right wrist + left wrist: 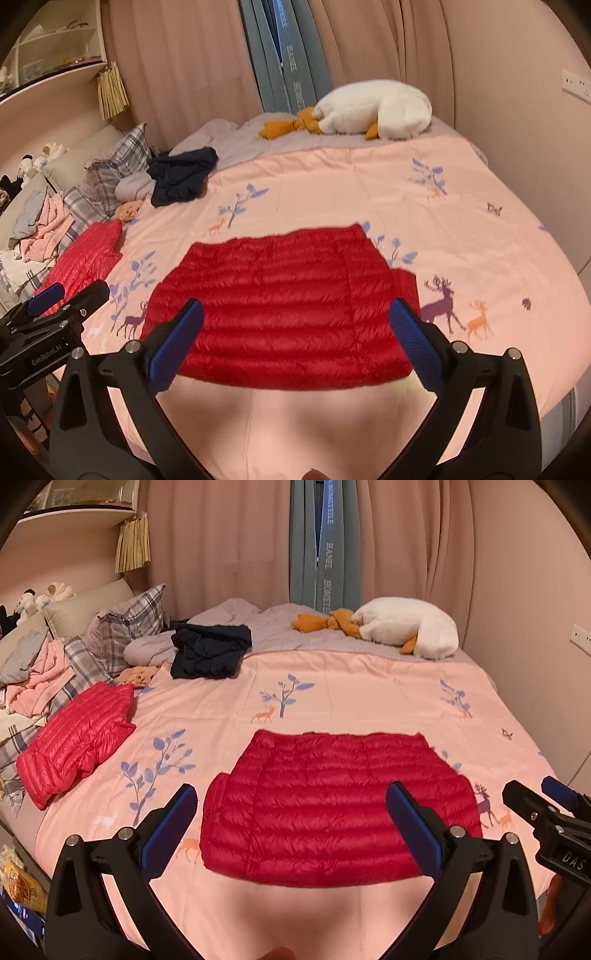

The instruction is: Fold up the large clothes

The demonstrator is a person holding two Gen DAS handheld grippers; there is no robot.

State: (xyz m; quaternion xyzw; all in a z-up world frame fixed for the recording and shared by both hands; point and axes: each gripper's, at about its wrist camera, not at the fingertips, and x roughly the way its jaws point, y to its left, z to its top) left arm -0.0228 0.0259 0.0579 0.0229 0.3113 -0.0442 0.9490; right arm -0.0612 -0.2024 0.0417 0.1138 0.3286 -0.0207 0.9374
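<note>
— What sits at the centre of the frame?

— A deep red quilted down jacket (332,808), folded into a broad, puffy slab with horizontal stitched channels and a slight sheen. It lies flat on the pink cotton bedspread (369,686) printed with blue leafy branches and small deer, in the lower middle of both views.

— Only one jacket?

— Two. A second, lighter coral-red quilted down jacket (77,738), already folded, lies at the left edge of the bed, well apart from the first. Past it, upper left, are two plaid pillows (125,627) and a loose heap of pink and grey clothes (33,672).

— And further back?

— One crumpled navy garment (208,651), soft and matte, left of centre. At the upper right, one white plush goose (406,627) with orange beak and feet, lying on its side in front of the pink curtains (221,535).

— The grippers?

— Both are black plastic with blue ribbed pads. The left gripper (291,812) hangs above the near edge of the deep red jacket, jaws spread wide, holding nothing. The right gripper (295,328) is the same — wide apart and empty, over the same near edge. Each shows at the side of the other's view.
</note>
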